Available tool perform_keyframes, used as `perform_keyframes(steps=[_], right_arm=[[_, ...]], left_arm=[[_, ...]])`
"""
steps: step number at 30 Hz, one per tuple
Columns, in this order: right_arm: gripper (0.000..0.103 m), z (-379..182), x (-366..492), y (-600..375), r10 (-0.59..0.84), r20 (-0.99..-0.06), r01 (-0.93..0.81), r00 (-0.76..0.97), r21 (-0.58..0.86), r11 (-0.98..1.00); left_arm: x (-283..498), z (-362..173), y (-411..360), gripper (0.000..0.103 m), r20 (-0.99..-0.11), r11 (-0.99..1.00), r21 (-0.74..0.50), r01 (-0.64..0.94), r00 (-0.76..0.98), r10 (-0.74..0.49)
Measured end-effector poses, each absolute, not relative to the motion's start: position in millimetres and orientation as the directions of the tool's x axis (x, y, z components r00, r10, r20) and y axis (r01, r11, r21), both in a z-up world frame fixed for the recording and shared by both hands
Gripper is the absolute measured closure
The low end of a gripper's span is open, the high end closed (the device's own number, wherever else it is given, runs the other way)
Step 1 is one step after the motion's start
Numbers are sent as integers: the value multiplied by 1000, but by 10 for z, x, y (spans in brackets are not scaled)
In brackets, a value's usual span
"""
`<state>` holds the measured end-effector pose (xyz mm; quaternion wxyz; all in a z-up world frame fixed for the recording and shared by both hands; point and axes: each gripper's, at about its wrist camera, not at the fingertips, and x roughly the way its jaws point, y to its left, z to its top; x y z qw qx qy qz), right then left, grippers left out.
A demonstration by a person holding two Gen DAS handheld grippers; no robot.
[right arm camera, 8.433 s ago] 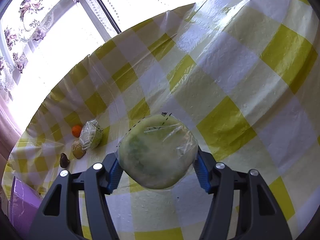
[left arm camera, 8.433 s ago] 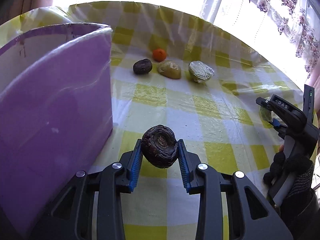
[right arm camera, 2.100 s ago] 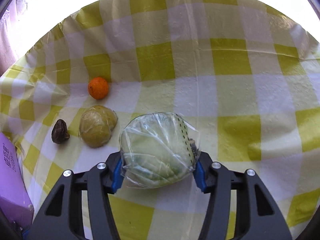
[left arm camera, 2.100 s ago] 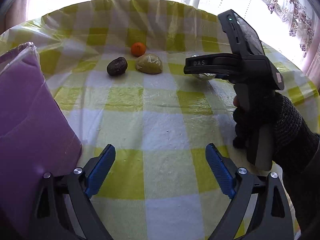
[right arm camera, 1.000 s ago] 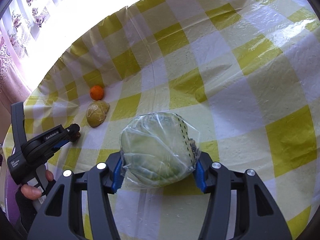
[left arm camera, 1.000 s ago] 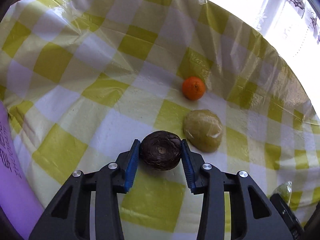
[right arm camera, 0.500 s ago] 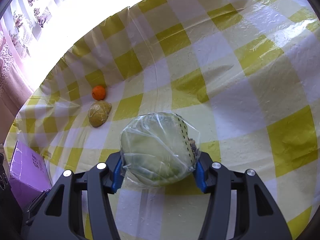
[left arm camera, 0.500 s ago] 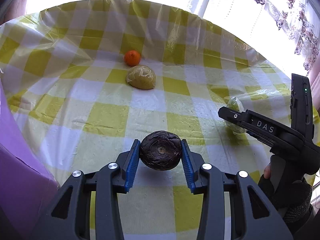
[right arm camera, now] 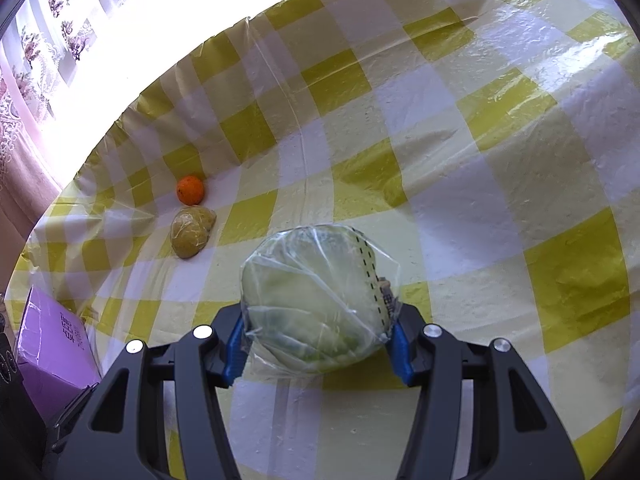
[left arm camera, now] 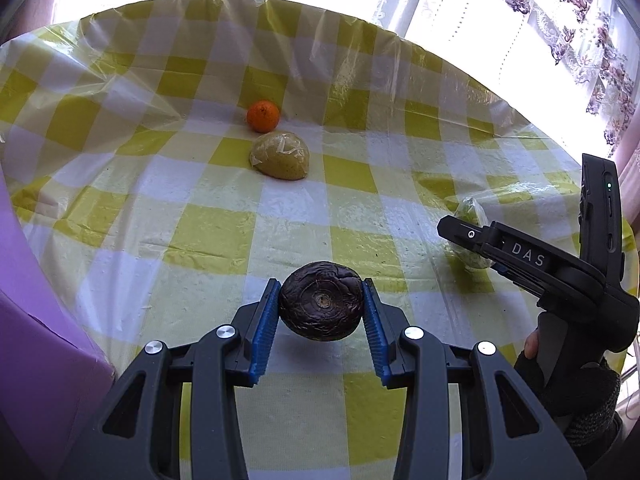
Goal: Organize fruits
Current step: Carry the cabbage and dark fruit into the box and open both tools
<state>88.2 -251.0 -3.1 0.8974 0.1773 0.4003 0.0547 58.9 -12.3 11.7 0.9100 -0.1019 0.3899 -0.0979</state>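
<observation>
Checkered tablecloth [left arm camera: 208,236] bears purple box [right arm camera: 52,344], its contents hidden

A yellow-checked tablecloth [left arm camera: 208,236] and flowered lace curtains [left arm camera: 600,40].

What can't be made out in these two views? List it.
- Purple cardboard box: inside hidden; left wrist view's edge cuts it off.
- Plastic-wrapped green cabbage, left wrist view: mostly behind the right gripper's body.
- Printing on the box, right wrist view: too small to read.
</observation>
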Motion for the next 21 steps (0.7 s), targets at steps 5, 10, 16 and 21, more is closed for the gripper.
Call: perform_keyframes(steps=[5, 10, 16, 21], right_arm=[[47, 25, 614, -2502, 190, -708, 115, 680, 359, 926], [47, 53, 173, -2303, 199, -720, 95, 665, 346, 934], [47, 32, -334, -1937, 239, -716, 25, 656, 336, 941], [47, 107, -678, -1593, 261, -685, -73, 680, 291, 954]], left_arm=[[427, 133, -85, 64, -687, 963, -249, 100, 683, -248], [-23, 144, -15, 64, -676, 956, -257, 139, 681, -281], [-520, 155, 113, 64, -664, 958, -239, 157, 694, -279], [-774, 184, 238, 64, -643, 963, -219, 155, 720, -262]])
